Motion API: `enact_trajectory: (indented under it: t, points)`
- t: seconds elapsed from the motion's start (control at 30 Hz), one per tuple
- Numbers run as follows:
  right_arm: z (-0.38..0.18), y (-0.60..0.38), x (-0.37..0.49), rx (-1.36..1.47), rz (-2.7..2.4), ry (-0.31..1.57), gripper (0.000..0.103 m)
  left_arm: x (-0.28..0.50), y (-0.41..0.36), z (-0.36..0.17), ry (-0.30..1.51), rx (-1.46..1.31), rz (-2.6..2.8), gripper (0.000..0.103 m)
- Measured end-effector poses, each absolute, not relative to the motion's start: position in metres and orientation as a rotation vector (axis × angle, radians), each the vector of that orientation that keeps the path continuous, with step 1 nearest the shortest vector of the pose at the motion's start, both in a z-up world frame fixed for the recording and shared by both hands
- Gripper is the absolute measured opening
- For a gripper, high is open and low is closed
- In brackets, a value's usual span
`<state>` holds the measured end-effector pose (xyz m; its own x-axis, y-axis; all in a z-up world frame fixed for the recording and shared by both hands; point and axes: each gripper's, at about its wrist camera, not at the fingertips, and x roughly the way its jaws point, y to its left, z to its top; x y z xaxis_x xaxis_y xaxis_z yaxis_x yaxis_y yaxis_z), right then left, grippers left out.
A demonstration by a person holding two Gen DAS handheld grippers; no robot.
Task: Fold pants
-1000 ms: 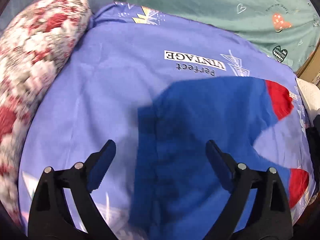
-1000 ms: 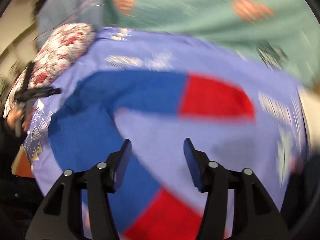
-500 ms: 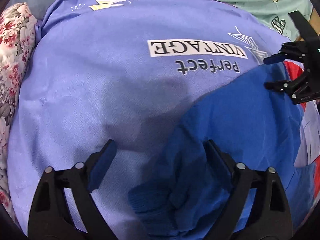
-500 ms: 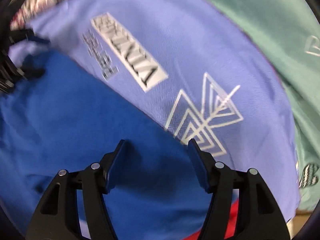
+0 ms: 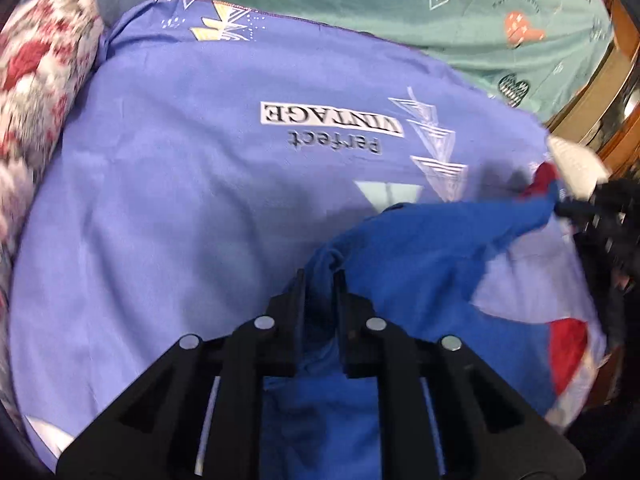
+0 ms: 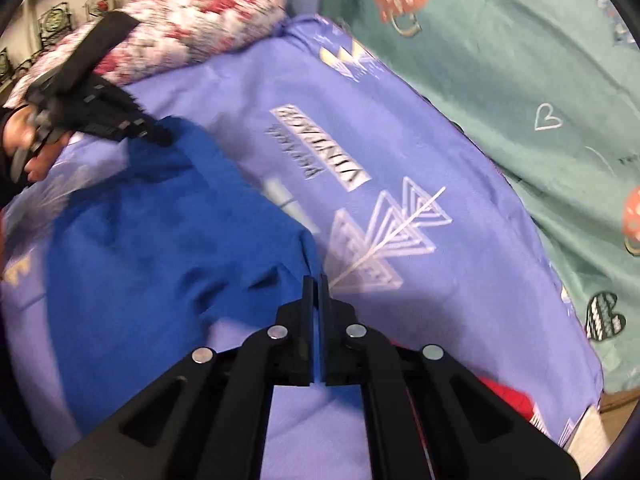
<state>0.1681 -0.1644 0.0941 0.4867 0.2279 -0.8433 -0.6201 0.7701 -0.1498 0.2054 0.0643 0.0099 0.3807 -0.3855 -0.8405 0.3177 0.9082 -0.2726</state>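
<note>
The blue pants (image 5: 424, 248) with red cuffs (image 5: 568, 344) lie on a lilac bedsheet (image 5: 180, 200). My left gripper (image 5: 322, 280) is shut on a bunched blue edge of the pants at their left end. My right gripper (image 6: 316, 284) is shut on the blue fabric edge of the pants (image 6: 152, 248) near a red cuff (image 6: 508, 400). The right gripper shows at the right of the left wrist view (image 5: 564, 208), pinching the pants' far end. The left gripper shows at the upper left of the right wrist view (image 6: 160, 136), and the fabric spans between them.
A red-and-white floral bolster pillow (image 5: 36, 80) lies along the left of the sheet. A teal blanket with heart prints (image 5: 440, 12) lies behind it. A wooden bed edge (image 5: 608, 100) is at the far right. A white cloth (image 5: 576, 164) sits near it.
Both grippers were open half a second ago and are now shut on the pants. The fabric has been gathered and lifted, with the two ends drawn apart.
</note>
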Motion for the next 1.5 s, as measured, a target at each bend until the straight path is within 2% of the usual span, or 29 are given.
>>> enact_trajectory:
  t: [0.1,0.17,0.2,0.27,0.4,0.53,0.57,0.6,0.63,0.67,0.7,0.93,1.0,1.07,1.13,1.17,1.2,1.23,1.37,1.5]
  points:
    - [0.085,-0.156,0.102,-0.449,0.566,0.907,0.001,0.167,0.071,0.009,1.098,-0.133,-0.489,0.037]
    - [0.068,-0.152,0.059,-0.387,0.594,0.910,0.001,0.143,0.075,-0.001,1.123,-0.146,-0.476,0.056]
    - [0.061,-0.151,0.047,-0.351,0.613,0.918,0.000,0.135,0.080,-0.007,1.143,-0.169,-0.469,0.060]
    - [0.034,-0.147,0.021,-0.286,0.633,0.937,0.000,0.117,0.095,-0.019,1.197,-0.253,-0.451,0.066]
    - [-0.001,-0.154,0.011,-0.144,0.576,0.967,0.000,0.088,0.118,-0.033,1.265,-0.463,-0.442,0.068]
    - [0.002,-0.160,0.008,-0.112,0.530,0.943,0.000,0.076,0.106,-0.027,1.221,-0.576,-0.483,0.075]
    - [0.007,-0.160,0.007,-0.120,0.517,0.929,0.003,0.078,0.103,-0.027,1.214,-0.592,-0.473,0.079]
    - [0.011,-0.158,0.007,-0.137,0.502,0.915,0.014,0.083,0.099,-0.030,1.212,-0.611,-0.451,0.079]
    - [0.013,-0.156,0.007,-0.158,0.487,0.904,0.023,0.088,0.095,-0.034,1.214,-0.628,-0.439,0.079]
    - [0.018,-0.153,0.003,-0.201,0.464,0.880,0.041,0.096,0.092,-0.039,1.220,-0.655,-0.429,0.079]
    - [0.020,-0.153,-0.003,-0.230,0.455,0.865,0.049,0.104,0.089,-0.044,1.222,-0.676,-0.414,0.079]
    - [0.006,-0.137,0.016,-0.404,0.499,0.908,0.049,0.139,0.086,-0.056,1.212,-0.754,-0.355,0.076]
    - [-0.003,-0.126,0.027,-0.467,0.503,0.925,0.049,0.141,0.089,-0.057,1.204,-0.763,-0.351,0.064]
    - [-0.015,-0.116,0.040,-0.502,0.514,0.963,0.049,0.144,0.090,-0.058,1.202,-0.763,-0.364,0.040]
    - [-0.028,-0.109,0.053,-0.539,0.498,1.000,0.049,0.145,0.095,-0.059,1.198,-0.777,-0.364,0.037]
    - [-0.028,-0.110,0.057,-0.514,0.507,1.006,0.045,0.147,0.093,-0.058,1.197,-0.771,-0.366,0.031]
    - [-0.026,-0.112,0.064,-0.480,0.512,1.030,0.014,0.148,0.092,-0.057,1.194,-0.764,-0.372,0.028]
    - [-0.023,-0.116,0.068,-0.449,0.513,1.041,0.006,0.149,0.091,-0.054,1.189,-0.754,-0.379,0.026]
    - [0.001,-0.132,0.067,-0.344,0.512,1.010,0.006,0.149,0.086,-0.036,1.150,-0.724,-0.434,0.022]
    - [0.047,-0.136,0.034,-0.332,0.529,0.900,0.005,0.140,0.090,-0.015,1.101,-0.701,-0.488,0.022]
